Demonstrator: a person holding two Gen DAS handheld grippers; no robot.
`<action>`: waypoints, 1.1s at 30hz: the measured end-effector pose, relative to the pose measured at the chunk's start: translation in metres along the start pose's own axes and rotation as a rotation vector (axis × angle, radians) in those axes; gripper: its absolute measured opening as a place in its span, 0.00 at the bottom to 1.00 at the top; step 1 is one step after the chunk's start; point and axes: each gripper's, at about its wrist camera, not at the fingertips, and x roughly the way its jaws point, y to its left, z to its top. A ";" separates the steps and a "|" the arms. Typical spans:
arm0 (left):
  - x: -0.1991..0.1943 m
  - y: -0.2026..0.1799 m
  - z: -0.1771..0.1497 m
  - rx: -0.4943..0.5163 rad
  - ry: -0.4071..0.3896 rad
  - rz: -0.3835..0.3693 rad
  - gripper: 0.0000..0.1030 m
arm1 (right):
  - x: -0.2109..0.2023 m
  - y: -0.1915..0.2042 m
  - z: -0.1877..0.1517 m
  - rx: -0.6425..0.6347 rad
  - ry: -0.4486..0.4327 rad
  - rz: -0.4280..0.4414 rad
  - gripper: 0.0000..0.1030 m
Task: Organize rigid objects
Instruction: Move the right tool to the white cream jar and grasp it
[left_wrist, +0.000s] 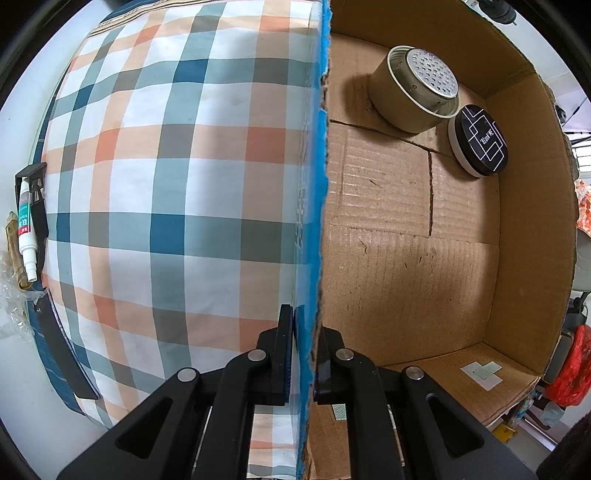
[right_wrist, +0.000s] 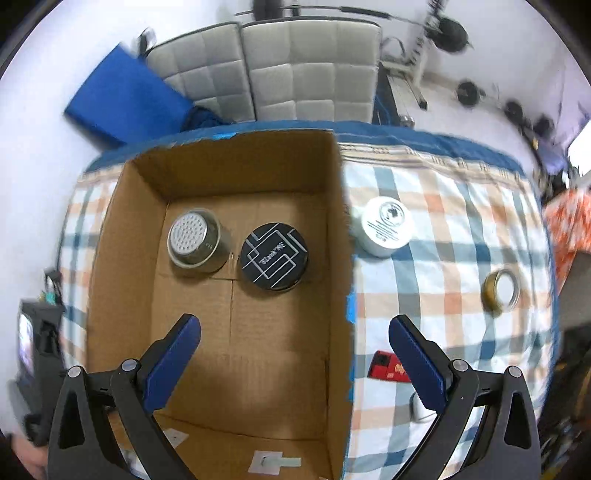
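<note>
Checked cloth in blue, orange and white is covering the surface (right_wrist: 461, 236), and on it a cardboard box (right_wrist: 243, 332) is standing open, filling the centre of the right wrist view. Inside, at the box's far end, a perforated metal tin (right_wrist: 194, 240) and a black round tin (right_wrist: 274, 255) are sitting side by side, already sorted. Three items are waiting outside, right of the box wall: a white jar (right_wrist: 386, 227) just beside the wall, a gold-rimmed lid (right_wrist: 501, 290) further right, and a red packet (right_wrist: 386, 365) near the lower right. The left tool (left_wrist: 303, 354) is clenching the box's blue-taped wall (left_wrist: 314, 206), apparently steadying the box. The right tool (right_wrist: 295, 354) is hanging released and empty, jaws wide, straddling the box wall, probably between pickups. Beyond the surface, grey quilted cushions (right_wrist: 280, 77) and a blue panel (right_wrist: 125, 99) are occupying the upper frame.
</note>
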 end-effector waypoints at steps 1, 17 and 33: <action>0.000 0.001 0.000 -0.004 0.001 -0.003 0.05 | -0.003 -0.014 0.004 0.041 -0.008 0.008 1.00; 0.001 0.010 0.005 -0.056 0.010 0.005 0.05 | 0.103 -0.140 0.079 0.557 0.085 0.103 0.97; 0.011 0.007 0.017 -0.061 0.024 0.016 0.05 | 0.186 -0.136 0.096 0.420 0.291 0.025 0.74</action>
